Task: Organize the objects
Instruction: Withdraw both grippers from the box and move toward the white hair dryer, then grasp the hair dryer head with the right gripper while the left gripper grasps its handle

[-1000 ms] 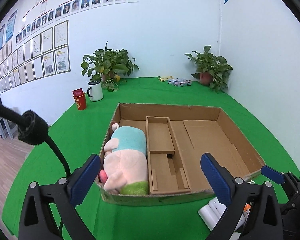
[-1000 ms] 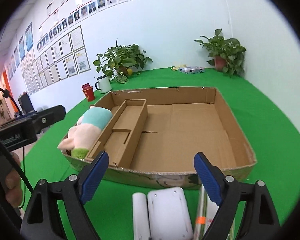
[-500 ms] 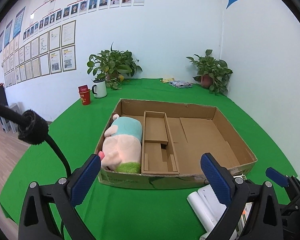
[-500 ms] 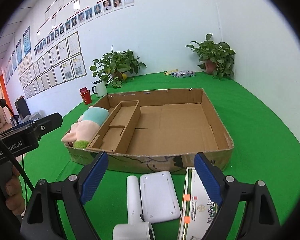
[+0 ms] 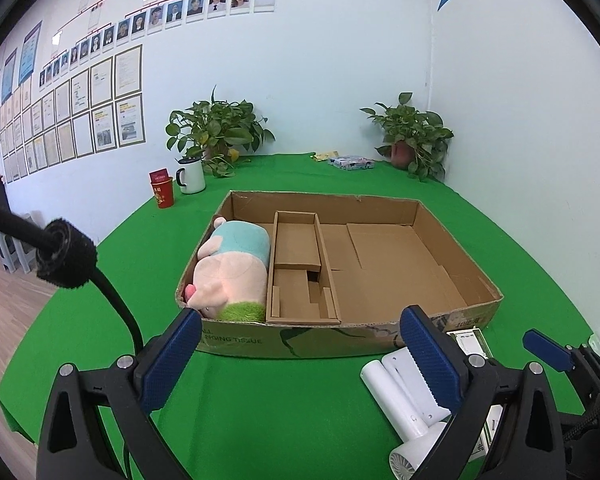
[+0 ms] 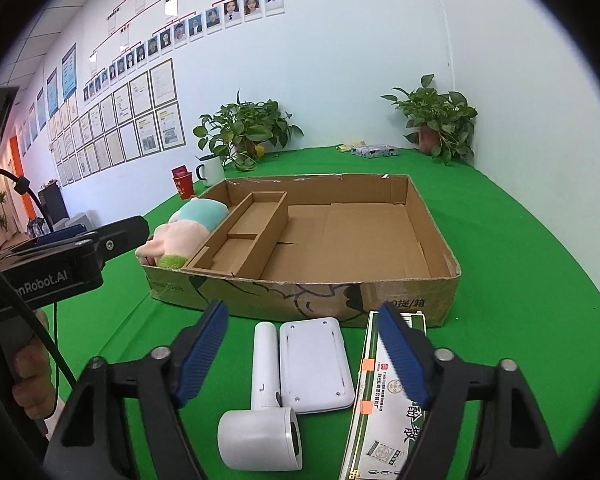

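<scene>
Three things wait on the green cloth-covered surface (image 6: 540,264), near its front edge and just in front of the shallow brown cardboard box (image 6: 308,300): a white plastic hair dryer (image 6: 262,412), a flat white rounded-rectangle plastic device (image 6: 315,364), and a long green-and-white printed carton (image 6: 380,412). Inside the box, the pink-and-teal plush toy (image 5: 232,270) lies in the left compartment, beside the narrow cardboard divider tray (image 5: 300,268); the wide right section shows bare cardboard. The right gripper (image 6: 304,354) hovers over the three items with its blue pads spread wide and nothing between them. The left gripper (image 5: 300,356) hangs wide too, holding nothing, aimed at the box's front wall. Now, the handling, as a judgement: the hair dryer looks rigid, smooth and probably slippery, with weight towards the barrel, so the straight handle seems the sensible place to pinch, close to the head to limit swinging. The flat device lies low against the cloth; gripping across its narrow width at mid-length looks best, though getting under it may be fiddly. The carton seems light and crushable, so a gentle squeeze across its short sides near the middle would suit.
</scene>
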Tool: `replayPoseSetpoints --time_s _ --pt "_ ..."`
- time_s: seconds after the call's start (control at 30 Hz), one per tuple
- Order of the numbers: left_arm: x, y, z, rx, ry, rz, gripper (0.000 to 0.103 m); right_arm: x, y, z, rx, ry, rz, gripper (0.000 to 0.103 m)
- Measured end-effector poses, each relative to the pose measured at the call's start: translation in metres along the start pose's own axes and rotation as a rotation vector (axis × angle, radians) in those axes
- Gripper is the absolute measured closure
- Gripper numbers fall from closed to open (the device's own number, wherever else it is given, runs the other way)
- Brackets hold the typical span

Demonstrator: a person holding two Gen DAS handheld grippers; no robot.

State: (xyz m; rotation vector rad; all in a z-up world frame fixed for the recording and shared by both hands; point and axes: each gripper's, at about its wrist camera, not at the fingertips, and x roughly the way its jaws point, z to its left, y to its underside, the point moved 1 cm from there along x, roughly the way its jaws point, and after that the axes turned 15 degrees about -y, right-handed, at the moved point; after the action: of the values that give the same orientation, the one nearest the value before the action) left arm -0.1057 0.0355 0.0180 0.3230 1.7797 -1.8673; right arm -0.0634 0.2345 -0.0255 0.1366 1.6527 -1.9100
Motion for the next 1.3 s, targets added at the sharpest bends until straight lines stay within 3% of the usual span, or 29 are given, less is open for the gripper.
replayPoseSetpoints --time_s 0.1,0.13,0.17,0.23,0.27,0.33,0.4,0.43,0.47,0.6,0.7,0.97,1.1,1.2,1.3 --pt "0.001 0.001 0.001 0.003 -0.002 0.012 0.009 -0.003 0.0 0.001 -0.001 0.012 -0.012 0.038" --pt "0.002 0.001 0.002 0.009 -0.007 0.013 0.015 -0.004 0.0 0.001 -0.001 0.013 -0.015 0.038" --pt "0.001 0.002 0.002 0.016 -0.02 0.012 0.03 -0.004 -0.001 0.001 0.0 0.013 -0.015 0.038" --pt "0.0 0.005 0.002 0.04 -0.047 0.015 0.05 -0.004 0.0 0.001 -0.002 0.028 -0.008 0.032" --pt "0.0 0.007 0.002 0.046 -0.039 0.023 0.05 -0.003 0.0 0.001 -0.002 0.046 -0.001 0.019" --pt "-0.001 0.01 0.005 0.034 0.004 0.026 0.047 0.0 0.003 -0.002 0.006 0.054 0.025 0.017" --pt "-0.003 0.014 0.008 0.011 0.031 0.01 0.021 0.002 0.009 -0.005 0.022 0.039 0.053 0.016" --pt "-0.004 0.015 0.008 0.01 0.031 0.008 0.002 0.002 0.012 -0.006 0.032 0.03 0.063 0.016" --pt "-0.005 0.017 0.009 0.006 0.035 0.006 0.0 0.001 0.016 -0.007 0.042 0.017 0.07 0.015" --pt "0.003 0.025 0.008 0.015 0.064 0.064 0.001 -0.001 0.031 -0.008 0.051 -0.033 0.102 0.014" --pt "0.015 0.033 0.012 -0.037 0.122 0.133 0.001 -0.001 0.047 -0.005 0.051 -0.078 0.14 0.014" --pt "0.044 0.06 0.009 -0.089 0.228 0.259 0.001 0.009 0.07 0.011 0.004 -0.112 0.197 0.014" --pt "0.063 0.074 0.003 -0.095 0.275 0.326 0.003 0.019 0.071 0.014 -0.024 -0.106 0.224 0.028" --pt "0.068 0.079 0.0 -0.094 0.295 0.337 0.004 0.027 0.075 0.022 -0.052 -0.108 0.251 0.048" --pt "0.071 0.083 -0.007 -0.049 0.257 0.325 0.004 0.027 0.078 0.029 -0.074 -0.096 0.253 0.048"
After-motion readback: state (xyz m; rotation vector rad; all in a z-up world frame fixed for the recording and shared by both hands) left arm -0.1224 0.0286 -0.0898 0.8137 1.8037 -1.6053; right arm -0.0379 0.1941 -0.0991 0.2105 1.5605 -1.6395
